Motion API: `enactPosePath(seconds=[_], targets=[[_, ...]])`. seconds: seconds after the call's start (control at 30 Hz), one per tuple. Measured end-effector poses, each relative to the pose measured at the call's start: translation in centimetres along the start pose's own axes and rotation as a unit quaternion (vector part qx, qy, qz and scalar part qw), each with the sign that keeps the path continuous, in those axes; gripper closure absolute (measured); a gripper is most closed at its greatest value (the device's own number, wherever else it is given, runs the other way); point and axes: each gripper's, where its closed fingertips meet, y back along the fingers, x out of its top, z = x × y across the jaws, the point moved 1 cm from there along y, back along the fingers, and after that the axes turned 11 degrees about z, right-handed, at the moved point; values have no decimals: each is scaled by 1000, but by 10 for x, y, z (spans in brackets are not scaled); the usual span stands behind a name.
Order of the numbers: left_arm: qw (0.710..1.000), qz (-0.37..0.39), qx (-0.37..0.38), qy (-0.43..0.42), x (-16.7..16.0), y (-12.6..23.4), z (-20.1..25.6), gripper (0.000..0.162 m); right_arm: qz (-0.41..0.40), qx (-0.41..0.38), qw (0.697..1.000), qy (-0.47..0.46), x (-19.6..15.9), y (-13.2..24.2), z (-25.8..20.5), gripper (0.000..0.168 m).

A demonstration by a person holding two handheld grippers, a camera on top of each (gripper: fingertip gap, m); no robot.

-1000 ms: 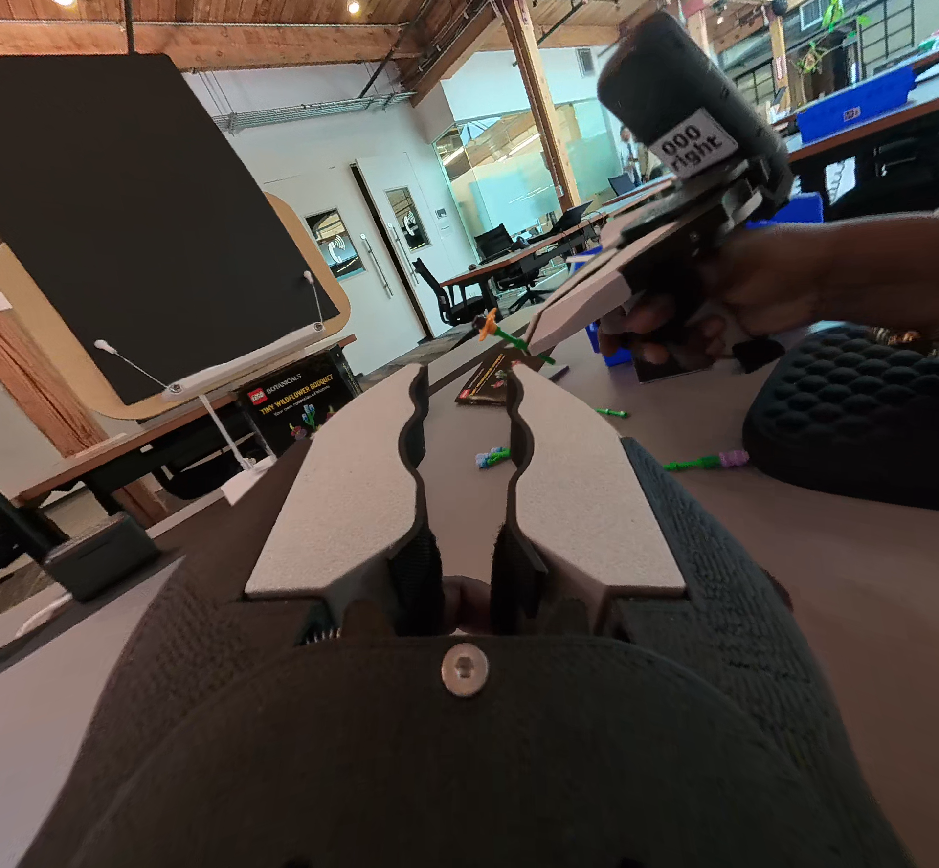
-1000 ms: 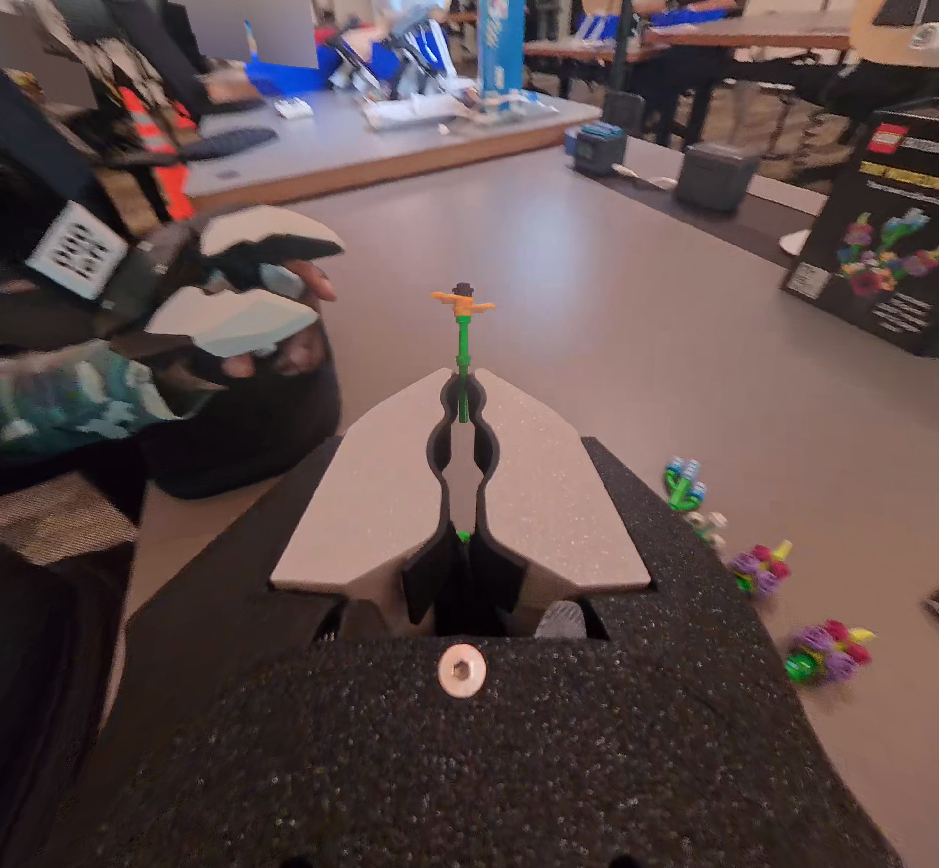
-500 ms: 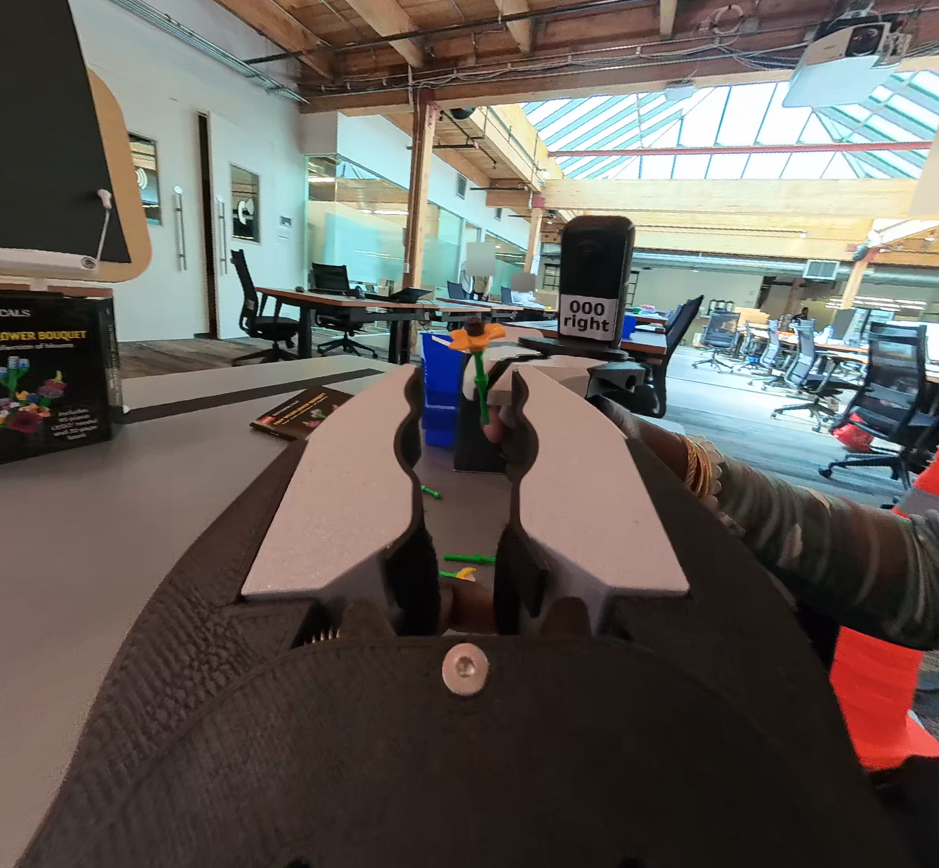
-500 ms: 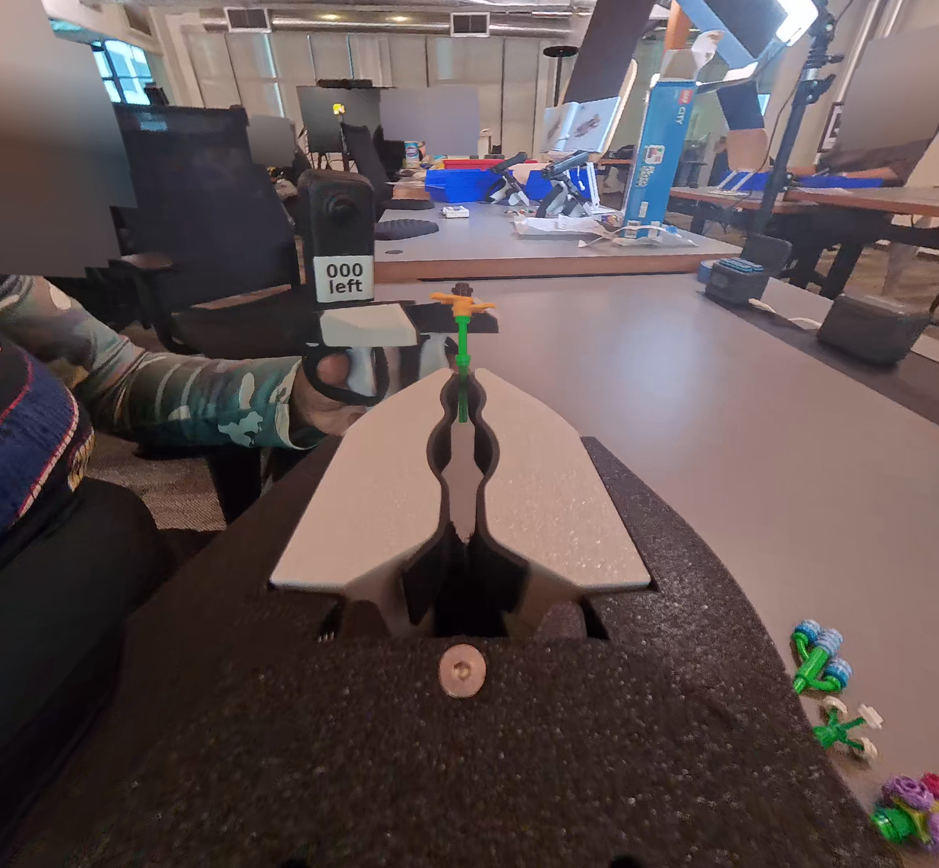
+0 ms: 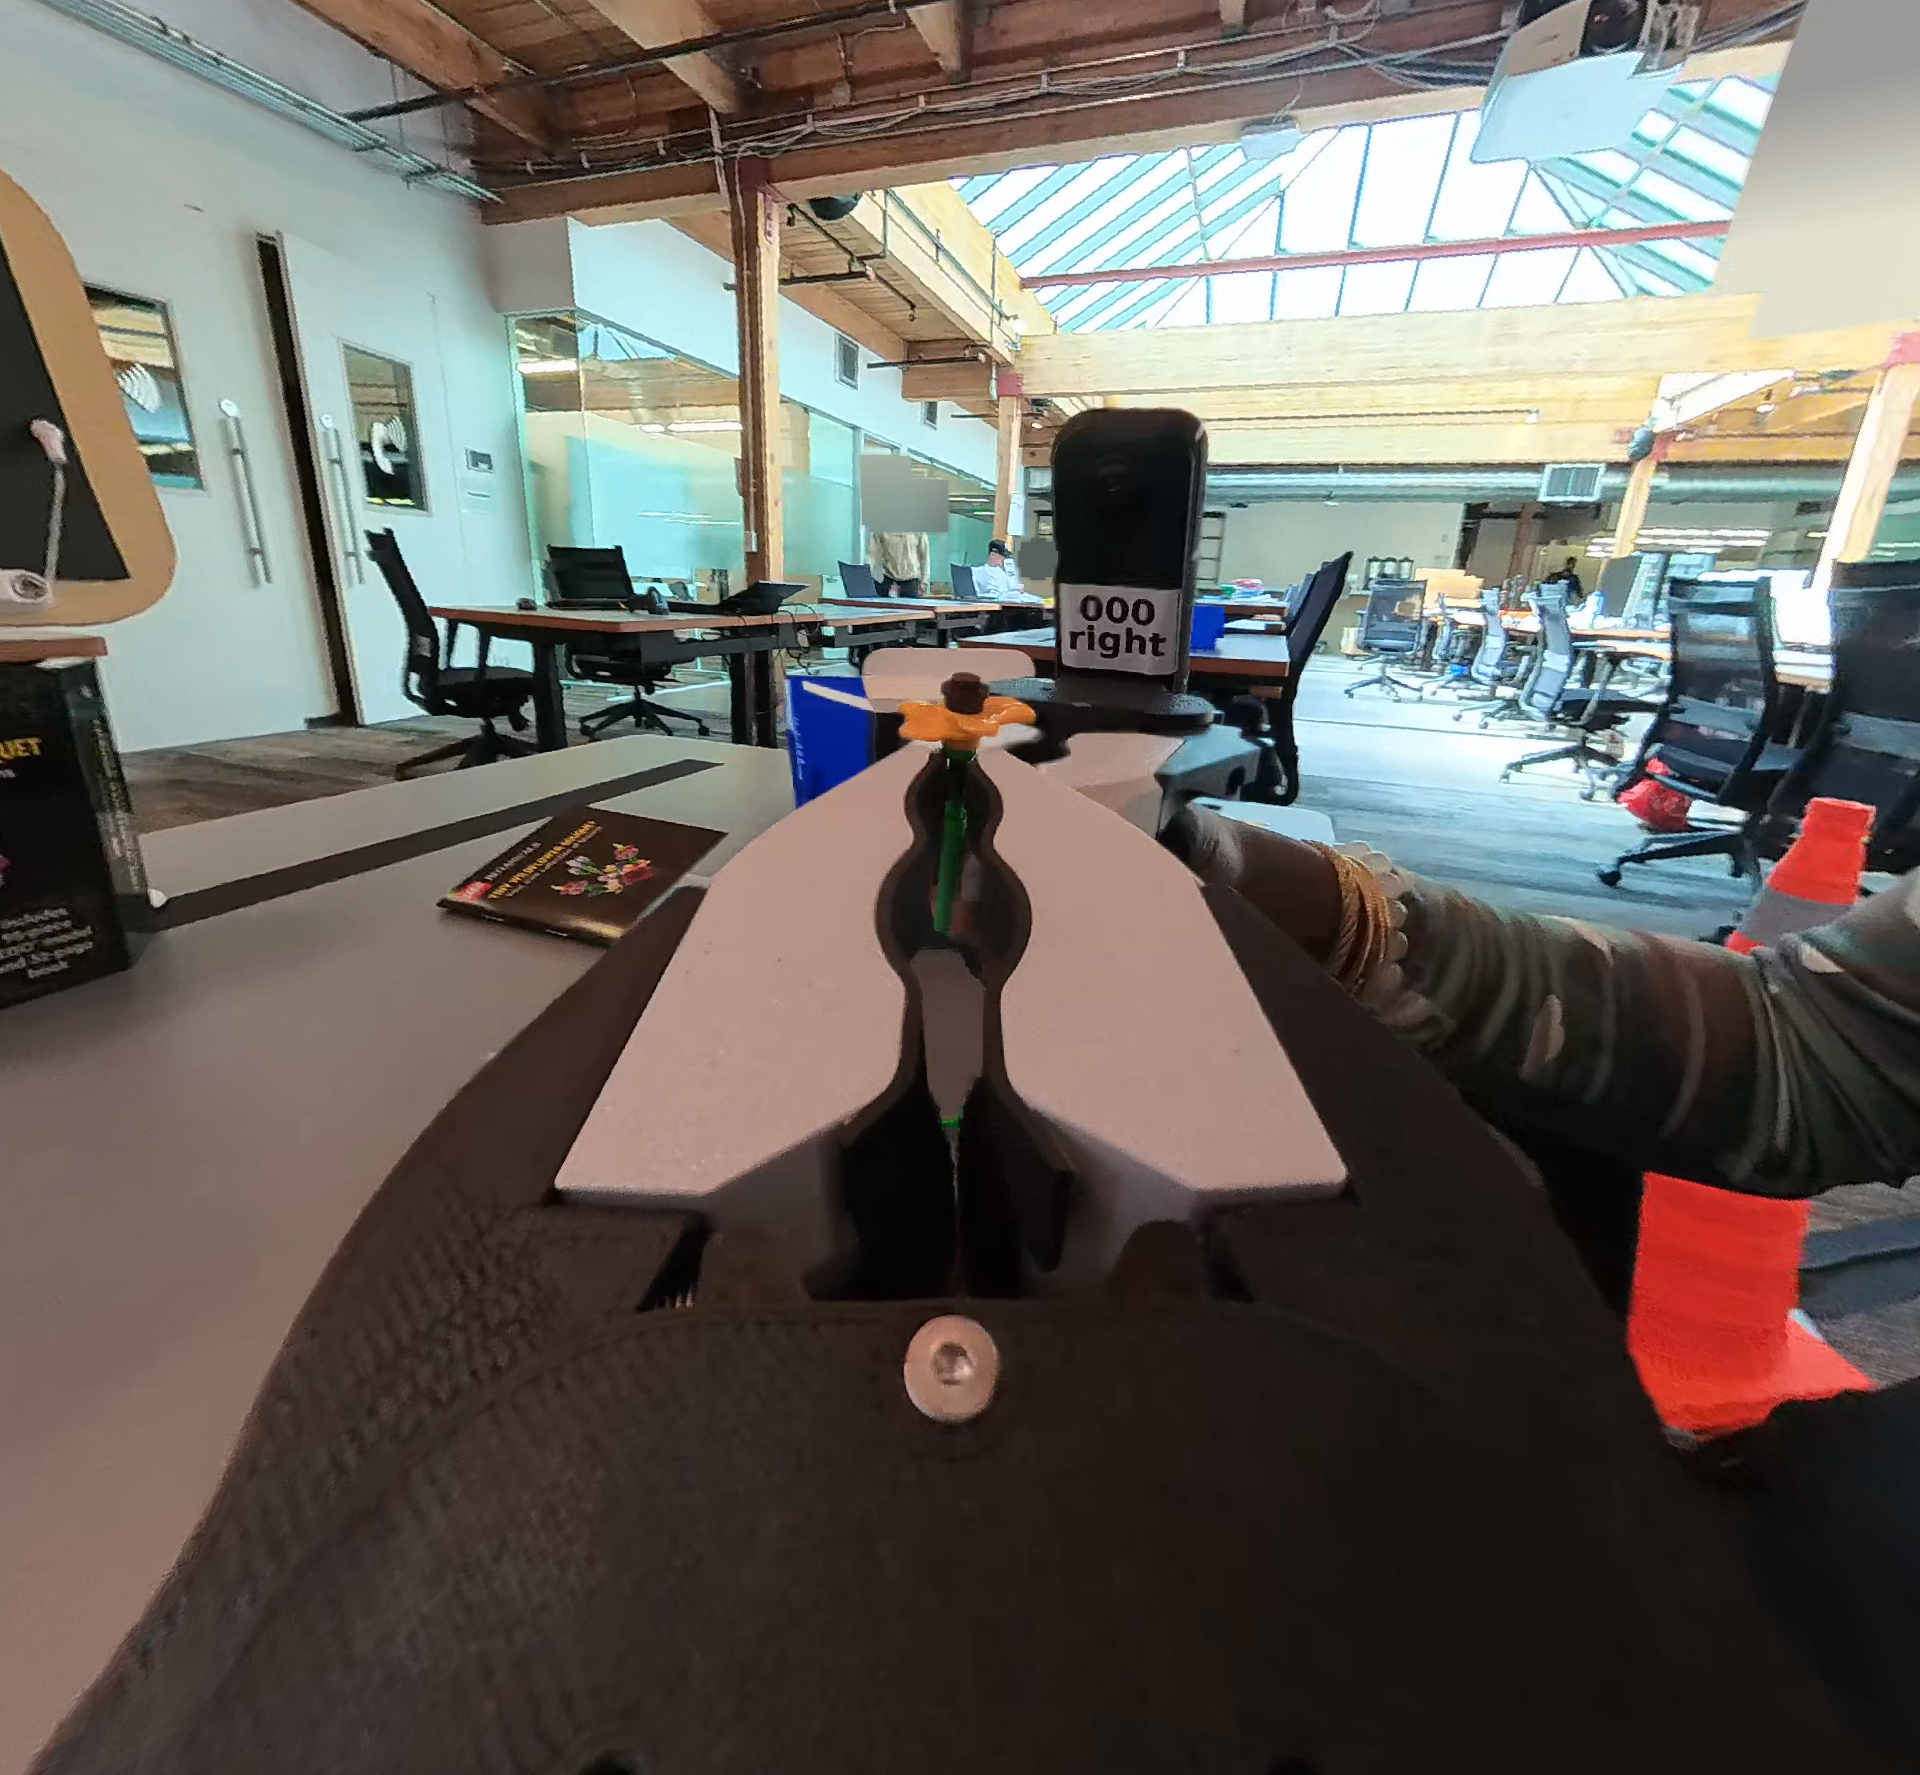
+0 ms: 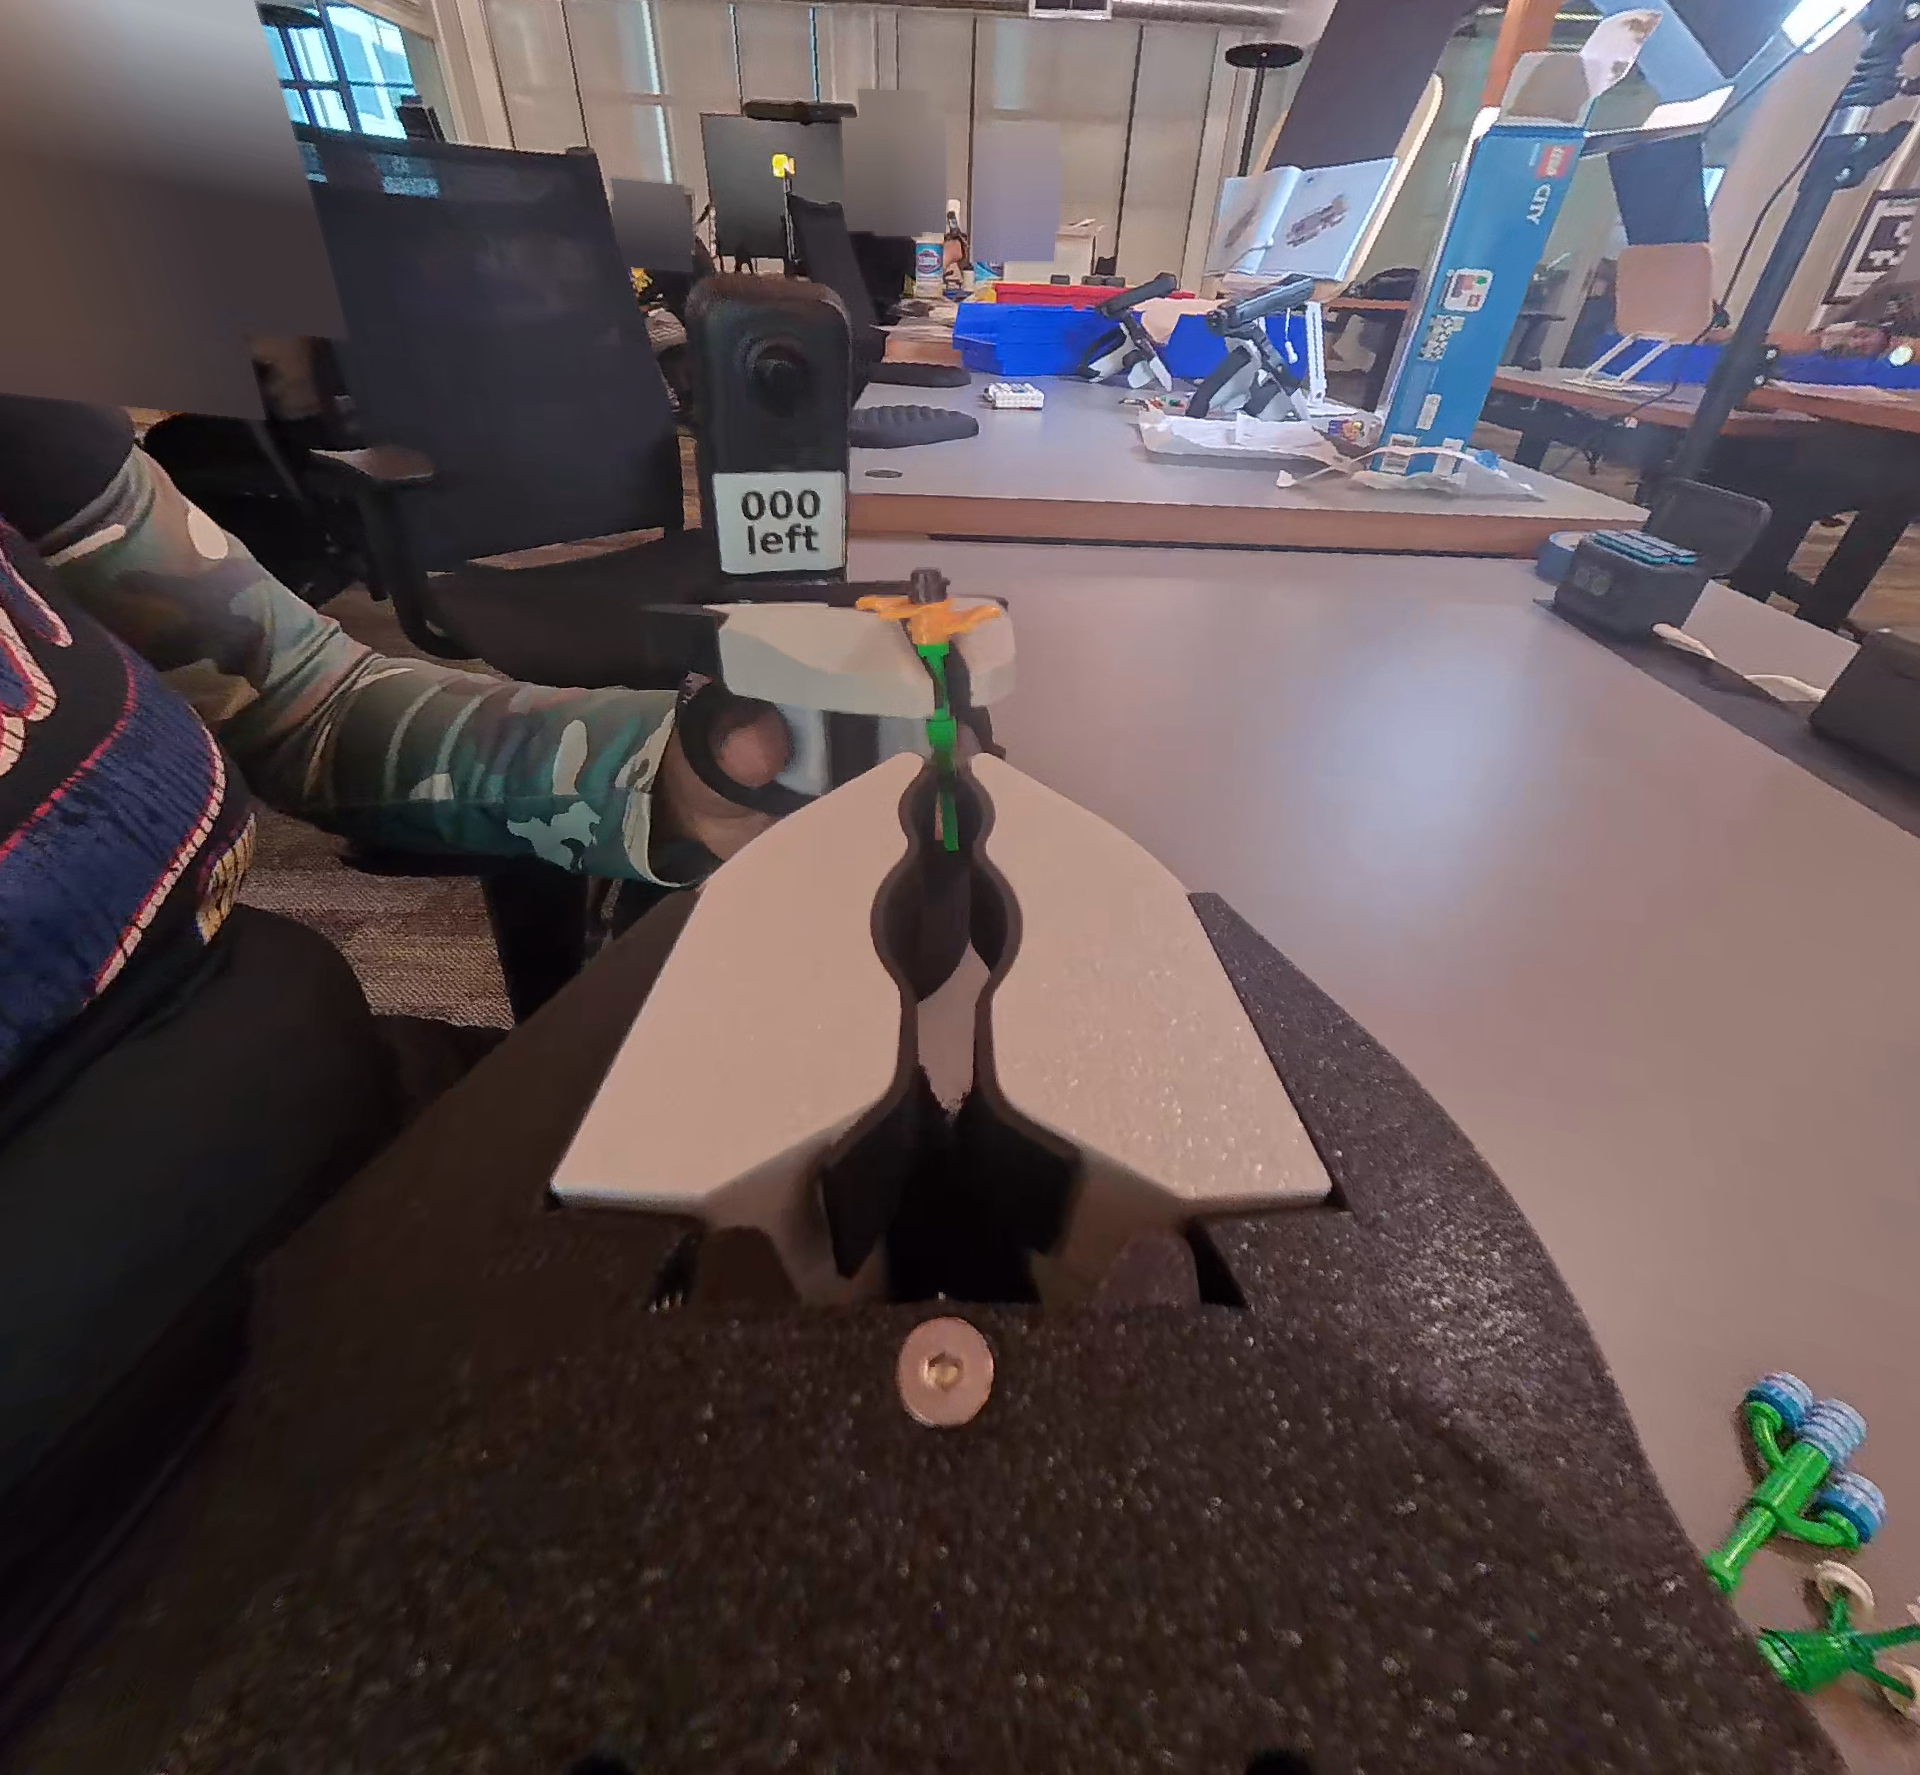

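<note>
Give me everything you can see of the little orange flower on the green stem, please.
The orange flower is a small plastic brick-built piece: flat orange petals, a dark brown stud on top, a thin green stem below. It stands roughly upright above the grey table. The left hand-held gripper is closed on the stem just under the petals; the right hand-held gripper is closed on it lower down, its tips facing the left one's. The stem's lower end shows in the gap between the right one's fingers.
</note>
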Motion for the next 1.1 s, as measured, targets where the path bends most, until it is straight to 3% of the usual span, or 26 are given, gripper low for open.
enactPosePath(seconds=[0.2,0.3,0.47,0.73,0.97,1.03,1.1], targets=[[982,-32,99,-160,3,11,-28,159,-74,-32,996,47,-18,5,10,154],[945,-94,151,-276,-5,17,-42,159,-77,-45,995,52,-17,8,14,154],[887,-176,178,-389,-19,20,-50,159,-72,-78,993,52,-6,17,23,153],[859,-204,154,-445,-29,17,-43,159,-88,-83,991,47,13,25,16,168],[856,-202,144,-454,-30,15,-40,159,-118,-87,987,66,20,23,7,157],[856,-200,142,-456,-29,15,-39,159,-125,-77,987,69,20,23,3,168],[853,-199,141,-461,-29,15,-38,159,-137,-73,986,67,17,23,1,168]])
